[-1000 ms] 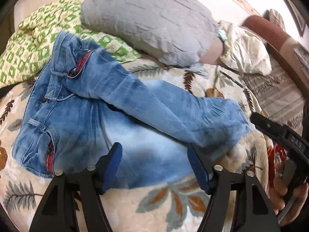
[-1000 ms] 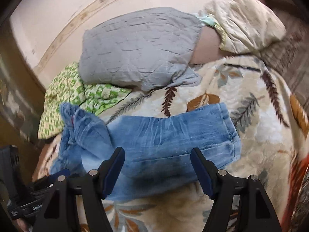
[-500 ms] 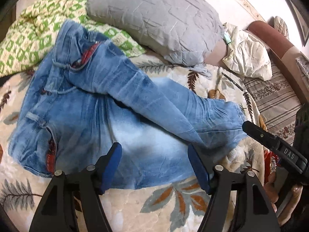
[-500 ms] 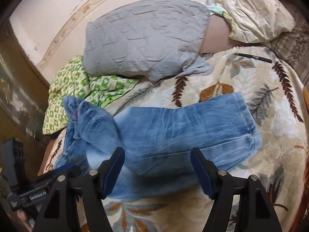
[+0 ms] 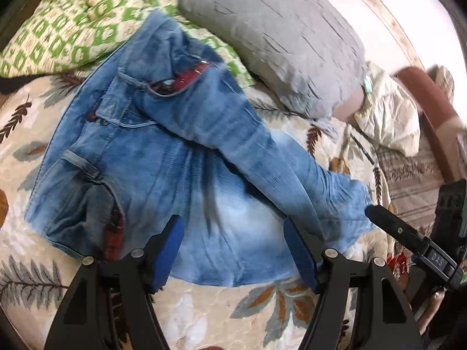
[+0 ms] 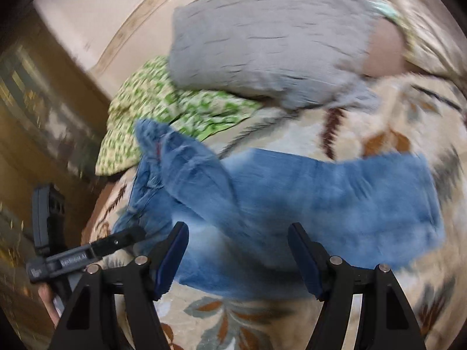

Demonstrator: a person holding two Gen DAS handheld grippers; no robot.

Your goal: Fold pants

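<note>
Blue jeans (image 5: pixel 181 175) lie on a leaf-print blanket (image 5: pixel 204 315), waistband at the left, one leg crossed diagonally over the other toward the right. My left gripper (image 5: pixel 233 250) is open and empty, hovering over the jeans' near edge. The right gripper shows in the left wrist view (image 5: pixel 408 242) beside the leg hems. In the right wrist view the jeans (image 6: pixel 321 198) stretch across, hems at the right. My right gripper (image 6: pixel 238 259) is open and empty above the near edge. The left gripper shows there at the lower left (image 6: pixel 87 253).
A grey pillow (image 5: pixel 277 35) and a green patterned cloth (image 5: pixel 67 26) lie behind the jeans. A cream pillow (image 5: pixel 388 122) and a brown bolster (image 5: pixel 429 102) are at the right. A wooden wall (image 6: pixel 35 116) stands at the left.
Both grippers have moved closer over the jeans, which now fill more of each view. The views are motion-blurred. Both stay open and empty.
</note>
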